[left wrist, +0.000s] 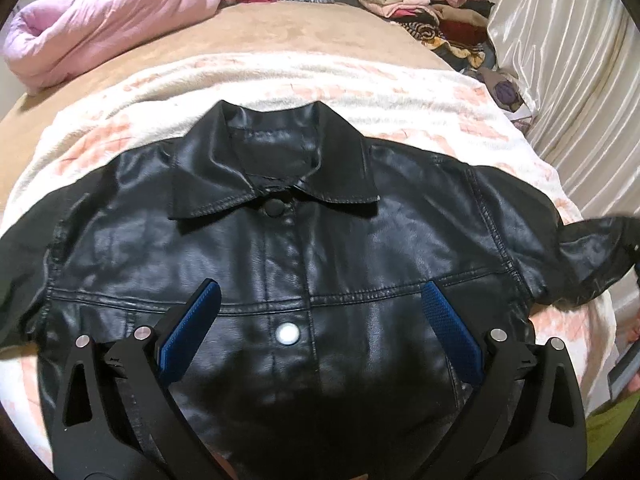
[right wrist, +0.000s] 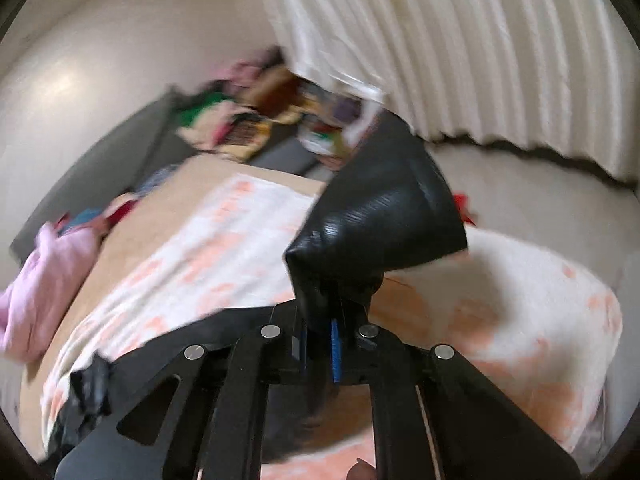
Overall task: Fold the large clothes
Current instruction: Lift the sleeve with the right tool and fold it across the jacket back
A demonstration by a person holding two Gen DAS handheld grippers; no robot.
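A black leather jacket (left wrist: 288, 248) lies front up and buttoned on a white and orange blanket (left wrist: 280, 80), collar toward the far side. My left gripper (left wrist: 320, 300) is open and empty, hovering over the jacket's chest with a blue pad on each side of the button placket. My right gripper (right wrist: 320, 320) is shut on the jacket's right sleeve (right wrist: 384, 208) and holds its cuff end lifted above the blanket. That lifted sleeve also shows in the left wrist view (left wrist: 600, 248) at the right edge.
A pink quilt (left wrist: 100, 28) is bunched at the bed's far left. A pile of folded clothes (left wrist: 420, 4) sits at the far right. A white pleated curtain (left wrist: 580, 80) hangs along the right side. The tan bed sheet (left wrist: 260, 36) lies beyond the blanket.
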